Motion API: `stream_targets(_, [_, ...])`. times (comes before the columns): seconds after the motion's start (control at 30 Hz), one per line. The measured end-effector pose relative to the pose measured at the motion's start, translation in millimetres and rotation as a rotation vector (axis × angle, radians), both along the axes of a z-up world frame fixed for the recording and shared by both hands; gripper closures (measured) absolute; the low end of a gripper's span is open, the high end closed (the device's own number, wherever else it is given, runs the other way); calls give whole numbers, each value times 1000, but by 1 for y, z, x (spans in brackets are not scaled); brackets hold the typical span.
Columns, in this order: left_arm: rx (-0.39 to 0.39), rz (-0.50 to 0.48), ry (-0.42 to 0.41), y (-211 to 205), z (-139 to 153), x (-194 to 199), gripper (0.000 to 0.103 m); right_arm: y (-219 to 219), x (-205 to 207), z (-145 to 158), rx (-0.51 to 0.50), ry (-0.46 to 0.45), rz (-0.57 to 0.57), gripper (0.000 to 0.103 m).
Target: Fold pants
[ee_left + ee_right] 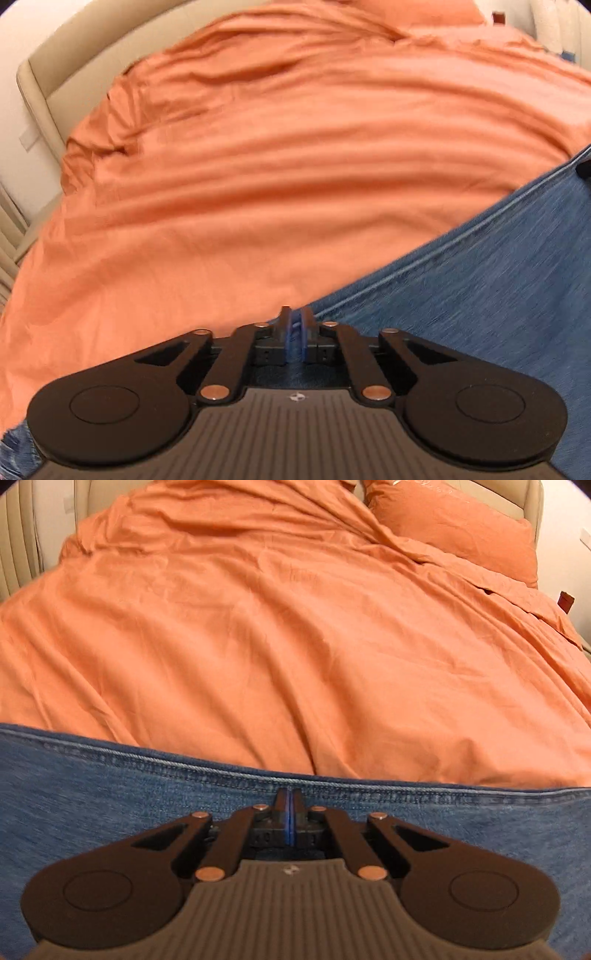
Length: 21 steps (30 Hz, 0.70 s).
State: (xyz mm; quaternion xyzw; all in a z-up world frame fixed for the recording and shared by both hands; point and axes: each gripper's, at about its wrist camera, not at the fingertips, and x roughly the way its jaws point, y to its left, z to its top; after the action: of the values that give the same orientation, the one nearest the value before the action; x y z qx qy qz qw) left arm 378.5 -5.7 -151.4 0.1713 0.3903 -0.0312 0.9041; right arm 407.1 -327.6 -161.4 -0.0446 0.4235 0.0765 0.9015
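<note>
1. An orange duvet point(258, 646) blankets the bed, rumpled into long creases and filling both wrist views from about 9 o'clock round to 3 o'clock.
2. Blue denim pants point(92, 794) lie on that duvet. In the right wrist view they spread across the whole lower band, their stitched edge running from 9 o'clock to 3 o'clock; in the left wrist view the same pants point(480, 295) occupy the 4 o'clock quarter, the seamed edge slanting up toward 2 o'clock.
3. A beige padded headboard point(74, 48) curves behind the bedding at 10 to 11 o'clock in the left wrist view.
4. An orange pillow point(454, 524) sits at 1 o'clock in the right wrist view, at the head of the bed.
5. The left gripper point(296, 319) is clenched on the pants – a sliver of blue cloth shows pinched between its blue pads, at the corner of the denim, 6 o'clock of centre.
6. The right gripper point(289, 797) is clamped tight, its tips set against the denim just below the stitched edge – whether fabric is caught between the pads cannot be told.
</note>
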Motion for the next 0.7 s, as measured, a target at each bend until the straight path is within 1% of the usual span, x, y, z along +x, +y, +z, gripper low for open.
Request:
stream_targets(0.03, [-16, -15, -15, -5, 9, -5, 90, -8, -6, 9, 25, -13, -11, 101])
stream_targets(0.1, [-53, -52, -23, -18, 23, -14, 89, -29, -22, 27, 80, -27, -42, 89])
stream_targets(0.13, [-76, -77, -17, -28, 29, -17, 87, -43, -32, 35, 114, -28, -63, 78])
stream_targets(0.17, [-97, -104, -12, -37, 33, -22, 87, -58, -42, 42, 143, -30, -85, 73])
stream_targets(0.27, [-146, -166, 1, -70, 39, -33, 87, -114, -78, 56, 242, -23, -191, 69])
stream_targets(0.37, [-166, -231, 4, -107, 36, -41, 87, -180, -118, 61, 354, -20, -337, 67])
stream_targets(0.4, [-167, -249, 7, -120, 34, -41, 87, -202, -132, 61, 393, -20, -387, 67])
stream_targets(0.47, [-187, -278, 24, -142, 28, -40, 87, -243, -156, 59, 464, -23, -490, 55])
stream_targets(0.57, [-204, -304, 47, -172, 19, -31, 87, -297, -180, 43, 581, -17, -618, 54])
stream_targets(0.63, [-188, -312, 58, -189, 11, -24, 87, -322, -188, 27, 673, -6, -674, 53])
stream_targets(0.7, [-163, -305, 70, -203, 3, -17, 87, -337, -188, 13, 729, -10, -709, 53])
